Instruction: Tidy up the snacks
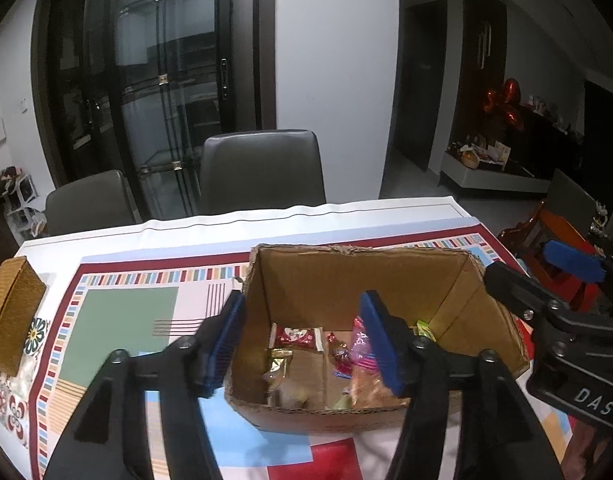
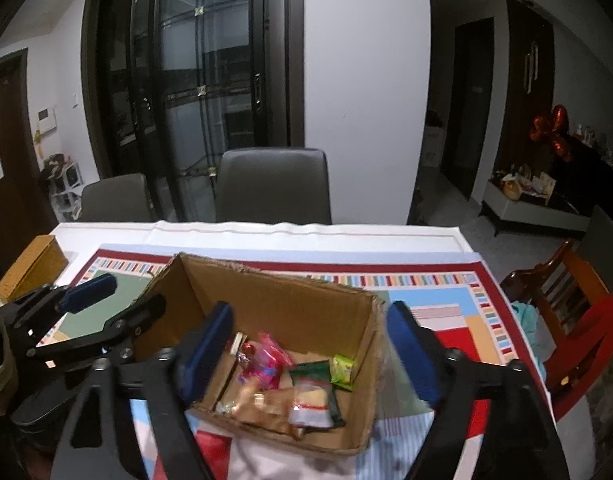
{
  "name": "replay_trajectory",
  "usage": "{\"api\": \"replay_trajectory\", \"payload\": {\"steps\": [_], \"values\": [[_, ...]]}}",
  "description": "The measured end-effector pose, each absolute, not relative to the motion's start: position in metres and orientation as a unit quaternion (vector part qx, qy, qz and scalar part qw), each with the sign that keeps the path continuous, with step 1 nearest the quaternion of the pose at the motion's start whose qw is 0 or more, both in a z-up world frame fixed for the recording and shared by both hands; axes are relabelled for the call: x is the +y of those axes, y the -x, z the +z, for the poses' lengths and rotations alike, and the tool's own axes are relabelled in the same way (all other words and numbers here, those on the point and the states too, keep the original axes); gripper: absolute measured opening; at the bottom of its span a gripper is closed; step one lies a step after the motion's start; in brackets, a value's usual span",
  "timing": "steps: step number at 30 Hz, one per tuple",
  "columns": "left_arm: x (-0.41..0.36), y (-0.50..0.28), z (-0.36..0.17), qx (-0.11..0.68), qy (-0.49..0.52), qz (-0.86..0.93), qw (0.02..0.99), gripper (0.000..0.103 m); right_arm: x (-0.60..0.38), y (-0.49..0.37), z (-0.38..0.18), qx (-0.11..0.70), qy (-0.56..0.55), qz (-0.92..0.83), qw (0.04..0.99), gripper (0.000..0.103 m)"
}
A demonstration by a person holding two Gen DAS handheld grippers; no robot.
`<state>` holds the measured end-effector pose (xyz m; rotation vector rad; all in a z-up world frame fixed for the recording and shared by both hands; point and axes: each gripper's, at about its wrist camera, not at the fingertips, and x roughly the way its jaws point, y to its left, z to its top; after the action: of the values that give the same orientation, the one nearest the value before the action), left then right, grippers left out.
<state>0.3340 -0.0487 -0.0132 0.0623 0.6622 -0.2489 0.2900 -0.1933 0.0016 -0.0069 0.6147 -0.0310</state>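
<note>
Left wrist: blue pads of the left tool are spread apart, empty, astride the near-left wall of the cardboard box on the desk. Right wrist: the right tool is likewise parted above snacks lying inside the box.

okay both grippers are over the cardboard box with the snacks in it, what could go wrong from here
1. The left gripper straddles the near-left wall of the cardboard box; closing or pulling could snag and drag or tip it.
2. The right gripper likewise stands open across the box's right wall, so the same applies.
3. The snack packets lie piled and overlapping, so a grab may catch two or crush one.
</note>
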Motion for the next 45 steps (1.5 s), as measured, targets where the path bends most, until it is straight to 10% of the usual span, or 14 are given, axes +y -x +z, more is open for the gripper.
{"api": "replay_trajectory", "payload": {"steps": [5, 45], "values": [[-0.042, -0.329, -0.009, 0.317, -0.025, -0.105, 0.942, 0.082, -0.197, -0.288, 0.005, 0.301, 0.0, -0.024, 0.953, 0.086], [-0.034, -0.22, 0.007, 0.289, -0.057, -0.091, 0.951, 0.093, -0.208, -0.189, 0.015, 0.294, -0.016, -0.028, 0.955, 0.087]]}}
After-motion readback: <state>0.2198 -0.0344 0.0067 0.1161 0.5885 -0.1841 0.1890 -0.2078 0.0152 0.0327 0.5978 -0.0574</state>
